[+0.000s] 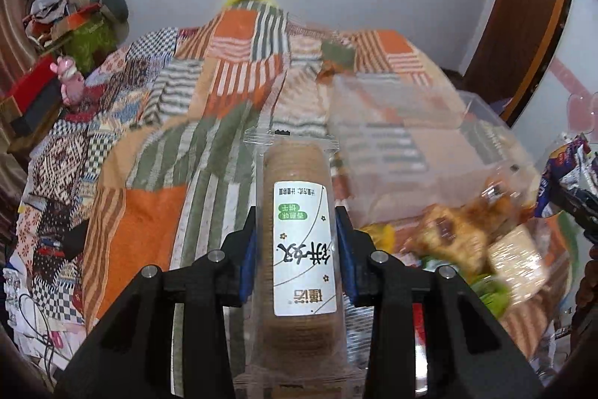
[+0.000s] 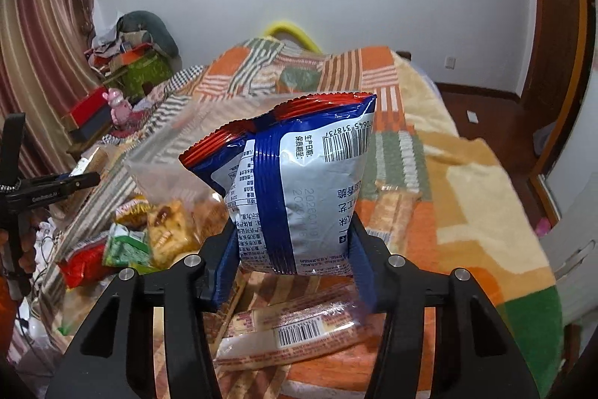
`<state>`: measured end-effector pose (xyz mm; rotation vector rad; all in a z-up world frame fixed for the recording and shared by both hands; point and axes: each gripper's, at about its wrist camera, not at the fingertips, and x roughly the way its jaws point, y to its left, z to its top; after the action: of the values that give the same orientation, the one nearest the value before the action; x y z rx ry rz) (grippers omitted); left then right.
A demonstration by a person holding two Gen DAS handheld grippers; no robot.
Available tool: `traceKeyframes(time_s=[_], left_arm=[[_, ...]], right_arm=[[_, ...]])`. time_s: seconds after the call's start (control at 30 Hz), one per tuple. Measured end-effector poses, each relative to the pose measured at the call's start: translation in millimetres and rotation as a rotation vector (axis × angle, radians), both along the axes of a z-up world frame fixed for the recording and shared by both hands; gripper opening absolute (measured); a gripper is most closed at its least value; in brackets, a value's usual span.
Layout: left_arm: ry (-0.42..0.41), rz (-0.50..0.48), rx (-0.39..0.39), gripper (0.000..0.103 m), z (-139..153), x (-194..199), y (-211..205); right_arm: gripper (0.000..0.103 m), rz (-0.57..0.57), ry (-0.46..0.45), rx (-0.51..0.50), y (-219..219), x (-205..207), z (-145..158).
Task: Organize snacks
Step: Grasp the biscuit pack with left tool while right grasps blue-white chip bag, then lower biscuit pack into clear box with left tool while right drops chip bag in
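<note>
Two loads: each gripper carries one snack above the bed, so both hands are busy at once.
Left gripper (image 1: 299, 249): closed on a sleeve of biscuits (image 1: 299, 230), the blue pads pressing its two long sides about midway along; the white label faces the camera.
Right gripper (image 2: 293, 249): clamped on the lower part of a blue and silver snack bag (image 2: 295, 182), which stands upright, its red top seam and barcode uppermost.
Clear box (image 1: 396, 122): sits on the patchwork quilt (image 1: 149, 212) just right of the biscuits in the left view (it is blurred, so I cannot tell how full it is).
Loose snacks: a heap of packets (image 2: 149, 230) lies on the quilt near the box, and long wrapped packs (image 2: 291, 335) lie under the right gripper.
Step in hand: probably carrying both items to the box, judging by where it stands.
Doing it well: keep the biscuit squeeze light, since round biscuits crack under side pressure, and lower the sleeve lengthwise along a wall of the box.
Bag: it is puffed with air and held low, so it may tip; set it in upright or flat beside the sleeve before letting go.
Order: release one hand at a time to avoid the grippers colliding over the box.
</note>
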<state>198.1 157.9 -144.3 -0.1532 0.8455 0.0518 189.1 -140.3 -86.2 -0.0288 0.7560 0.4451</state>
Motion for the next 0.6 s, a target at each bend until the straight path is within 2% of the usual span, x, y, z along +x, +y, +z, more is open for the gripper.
traceKeyframes(time_s=[0.23,0.43,0.6], left_arm=[[-0.075,-0.045,-0.021,0.037,33.9,9.9,-24.6],[-0.110,-0.087,-0.027,0.037,48.5,32.1,-48.8],[-0.114,-0.111,-0.036,0.037,51.0,57.7,-62.1]], right_arm=[[0.049,0.008,-0.059,0.016,3.1,4.9,18.5],[0.049,0.018,-0.124,0.023,15.0,19.0,32.2],[0.049,0.019,-0.139,0.019,25.2,30.3,29.9]])
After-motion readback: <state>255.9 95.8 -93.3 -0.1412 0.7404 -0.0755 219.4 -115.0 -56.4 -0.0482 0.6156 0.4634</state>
